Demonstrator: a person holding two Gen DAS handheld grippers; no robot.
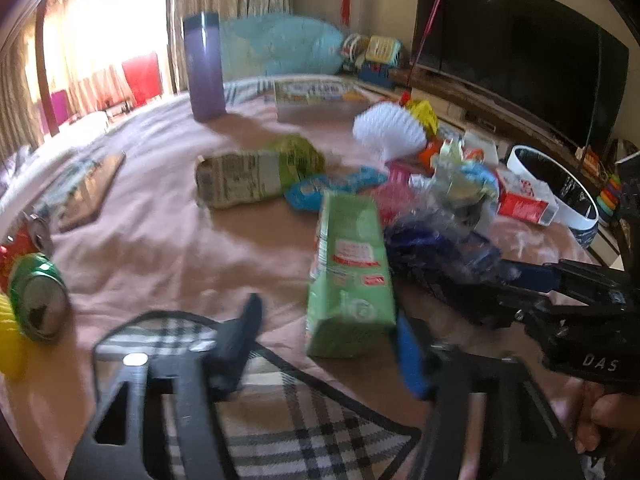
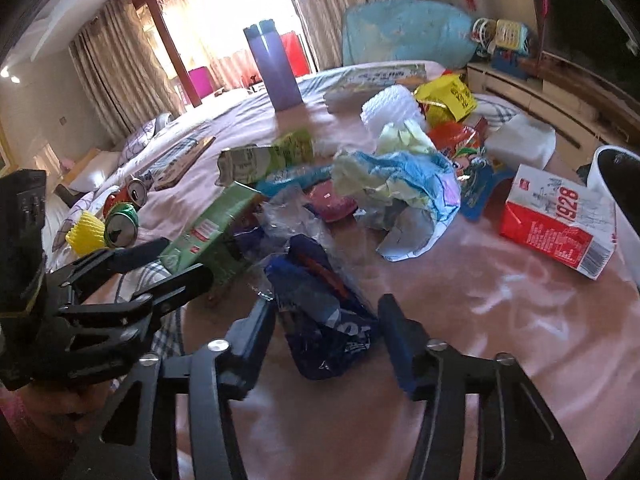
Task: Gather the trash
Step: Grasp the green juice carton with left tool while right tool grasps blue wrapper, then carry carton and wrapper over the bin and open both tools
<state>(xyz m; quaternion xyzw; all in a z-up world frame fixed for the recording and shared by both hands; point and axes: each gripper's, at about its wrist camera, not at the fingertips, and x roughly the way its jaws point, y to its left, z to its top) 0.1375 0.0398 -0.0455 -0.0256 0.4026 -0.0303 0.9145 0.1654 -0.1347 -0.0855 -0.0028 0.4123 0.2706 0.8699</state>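
Across the pink-covered worktop, the widest bare stretch lies at the near right in the right wrist view, between the trash heap and the white bin at the right edge. A 2nd bare stretch in the left wrist view runs from the cans at the left edge to the heap. The bin's black-lined inside is visible in the left wrist view, but its contents cannot be told.

A purple tumbler stands upright at the far side, well apart from the heap.

Trash, largest first: a green carton lying on its side; a red-and-white box marked 1928, just beside the bin; a crumpled blue-and-white wrapper mid-heap; a dark blue plastic bag; 2 cans, 1 green, 1 red, at the left edge.

Left claw: fingers apart, the green carton's near end between them; contact cannot be told through blur.

Right claw: fingers apart, astride the dark blue plastic bag, not clamped.
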